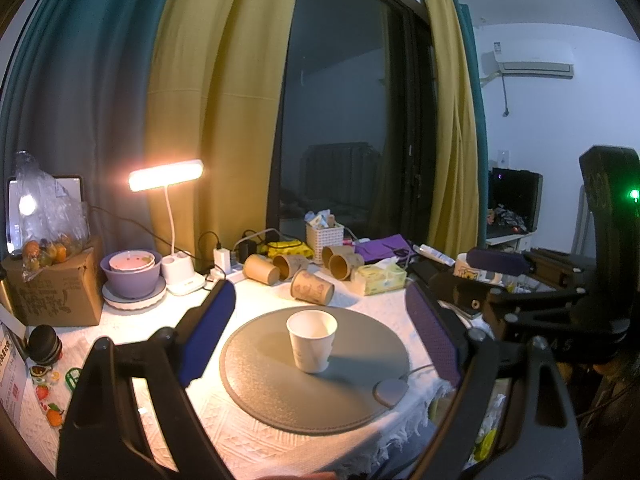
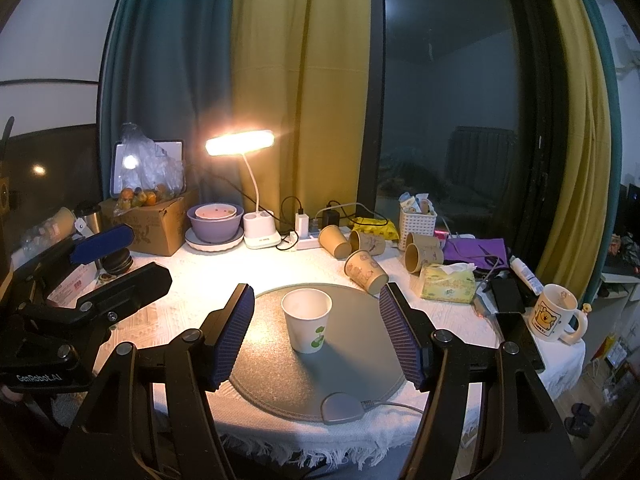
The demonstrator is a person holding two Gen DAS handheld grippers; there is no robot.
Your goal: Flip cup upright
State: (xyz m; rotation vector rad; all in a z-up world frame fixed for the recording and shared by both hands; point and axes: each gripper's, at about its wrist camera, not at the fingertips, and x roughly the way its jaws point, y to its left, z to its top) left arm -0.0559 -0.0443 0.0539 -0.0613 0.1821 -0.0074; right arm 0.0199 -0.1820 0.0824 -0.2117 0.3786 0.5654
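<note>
Both wrist views near table edge, facing the window, sharing the round mat (image 1: 280, 392) and lamp (image 2: 240, 142)

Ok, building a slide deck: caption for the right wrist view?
White paper cup upright on the grey mat, between open right tongs.

Home bedroom: curtains (image 1: 224, 80), air conditioner (image 1: 534, 60)

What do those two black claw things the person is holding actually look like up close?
Both are black, angular frames with round silver bolts at the joints. The left gripper and the right gripper each end in two flat fingers faced with ribbed dark-blue to purple rubber. One body carries white lettering, "GenRobot.AI", and a small green light glows on the other. No sleeves or cables on them show.
</note>
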